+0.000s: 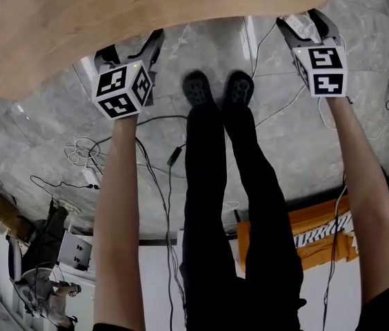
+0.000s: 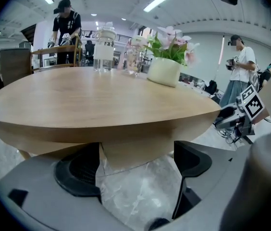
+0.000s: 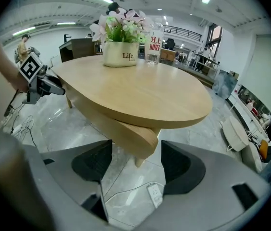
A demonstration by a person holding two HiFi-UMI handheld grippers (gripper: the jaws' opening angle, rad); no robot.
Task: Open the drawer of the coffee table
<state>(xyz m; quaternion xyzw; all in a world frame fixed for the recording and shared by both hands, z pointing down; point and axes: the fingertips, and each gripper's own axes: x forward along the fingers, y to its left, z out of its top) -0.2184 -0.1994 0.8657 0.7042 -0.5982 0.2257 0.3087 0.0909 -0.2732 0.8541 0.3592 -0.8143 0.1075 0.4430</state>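
Marble floor (image 1: 305,157), strewn with cables (image 1: 81,150), surrounds the wooden coffee table (image 1: 112,19).

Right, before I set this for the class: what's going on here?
A person stands at the light oval wooden coffee table with tongs in each hand. The left tongs are open, close under the tabletop edge, gripping nothing. The right tongs are open too, aimed at the rounded wooden drawer below the tabletop and not yet touching it. A white pot of pink flowers sits on top.
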